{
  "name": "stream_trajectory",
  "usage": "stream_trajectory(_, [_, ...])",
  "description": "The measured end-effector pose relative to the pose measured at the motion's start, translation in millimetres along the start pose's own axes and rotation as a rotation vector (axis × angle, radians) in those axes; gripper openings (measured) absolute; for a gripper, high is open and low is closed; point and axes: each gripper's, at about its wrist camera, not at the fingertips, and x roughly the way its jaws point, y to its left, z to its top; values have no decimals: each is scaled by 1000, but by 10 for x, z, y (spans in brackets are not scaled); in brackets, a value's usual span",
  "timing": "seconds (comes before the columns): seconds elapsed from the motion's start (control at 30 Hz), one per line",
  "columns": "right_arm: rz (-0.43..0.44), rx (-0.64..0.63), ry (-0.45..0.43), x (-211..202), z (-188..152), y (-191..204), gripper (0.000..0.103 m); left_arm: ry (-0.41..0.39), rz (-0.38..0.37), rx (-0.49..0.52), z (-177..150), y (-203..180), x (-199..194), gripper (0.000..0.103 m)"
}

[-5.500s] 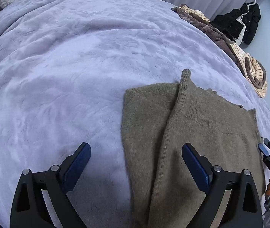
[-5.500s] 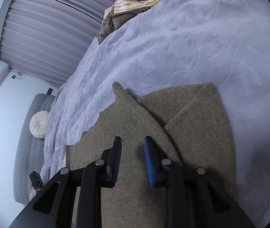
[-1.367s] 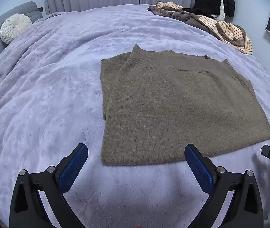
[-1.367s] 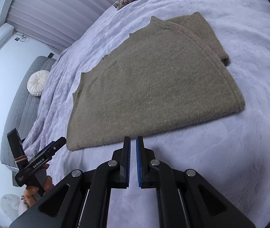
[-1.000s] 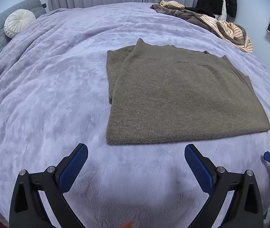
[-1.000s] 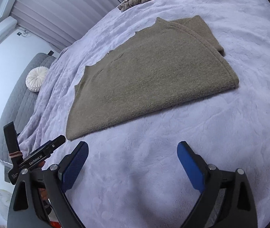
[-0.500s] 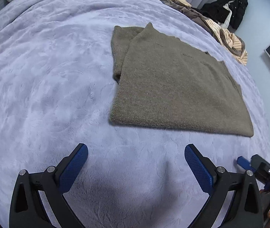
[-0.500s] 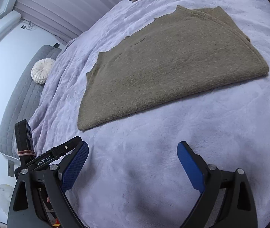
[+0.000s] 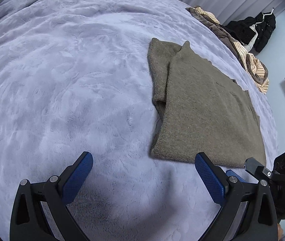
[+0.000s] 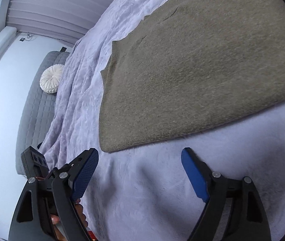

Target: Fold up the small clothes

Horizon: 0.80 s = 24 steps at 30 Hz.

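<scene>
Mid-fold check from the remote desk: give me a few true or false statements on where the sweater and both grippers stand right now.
1. The olive knit sweater lies folded on the lavender blanket. True.
2. The right gripper is shut on the sweater's near edge. False: its jaws are apart, with only blanket between them.
3. The left gripper is open and empty. True.
4. The sweater hangs off the bed's edge. False: it rests flat on the blanket.
5. A heap of striped clothes lies beyond the sweater. True.

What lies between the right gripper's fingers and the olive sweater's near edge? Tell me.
Only bare lavender blanket, seen in the right wrist view, separates the open right gripper from the olive sweater.
</scene>
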Motion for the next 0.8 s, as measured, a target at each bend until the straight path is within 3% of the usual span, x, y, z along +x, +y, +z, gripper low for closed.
stream_trajectory(0.23, [105, 70, -9, 289, 117, 85, 86, 6, -23, 1, 107, -4, 62, 102])
stream_trajectory(0.3, [138, 106, -13, 347, 143, 65, 77, 8, -34, 4, 143, -15, 82, 102])
stream_trajectory(0.4, [195, 170, 8, 445, 158, -1, 47, 12, -67, 5, 205, -26, 110, 102])
stream_trajectory(0.43, [214, 184, 14, 447, 186, -33, 24, 13, -89, 4, 236, -25, 116, 102])
stream_trajectory(0.47, [228, 185, 9, 439, 207, -36, 12, 13, -117, -1, 267, -17, 122, 102])
stream_trajectory(0.67, [295, 46, -55, 163, 361, 227, 11, 37, -375, -94, 589, 50, 276, 102])
stream_trajectory(0.8, [341, -46, -75, 16, 392, 399, 6, 118, -519, -140, 832, -34, 576, 102])
